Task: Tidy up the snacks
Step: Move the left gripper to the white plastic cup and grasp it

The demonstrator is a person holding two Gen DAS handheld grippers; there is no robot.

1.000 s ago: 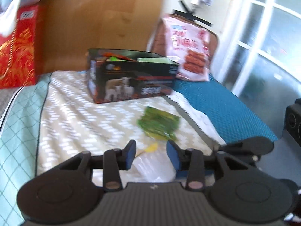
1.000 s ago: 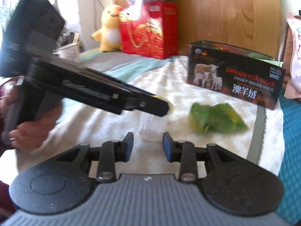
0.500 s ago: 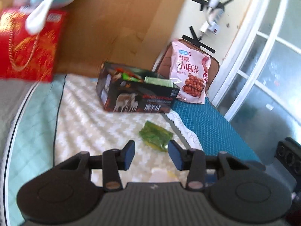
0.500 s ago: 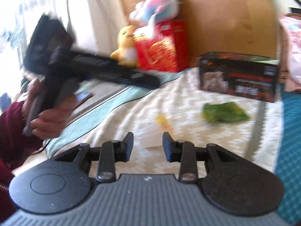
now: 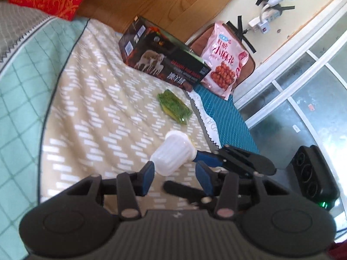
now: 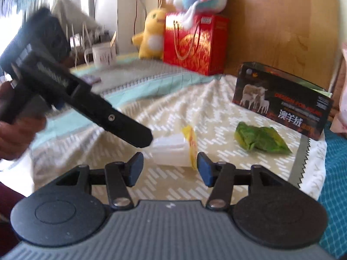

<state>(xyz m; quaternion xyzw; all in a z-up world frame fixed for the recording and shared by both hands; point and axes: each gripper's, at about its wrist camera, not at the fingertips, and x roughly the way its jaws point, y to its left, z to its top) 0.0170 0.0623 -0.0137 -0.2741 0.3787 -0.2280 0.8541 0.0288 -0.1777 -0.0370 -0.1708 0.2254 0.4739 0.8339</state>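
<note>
From your left wrist camera, your left gripper (image 5: 175,176) is opening, and its pads do not press on anything. The white jelly cup (image 5: 173,156) lies on its side on the beige blanket (image 5: 91,112), just ahead of the fingers. Your right gripper (image 5: 200,162) comes in from the right and touches the cup's rim end. The green snack packet (image 5: 174,106) lies farther away, near the dark box (image 5: 164,65).

From your right wrist camera, your right gripper (image 6: 170,168) is opening; the cup (image 6: 171,151) lies just in front of the jaws, not clamped. Your left gripper's finger (image 6: 121,125) reaches the cup's left end. The green packet (image 6: 261,140) lies before the box (image 6: 282,104).
</note>
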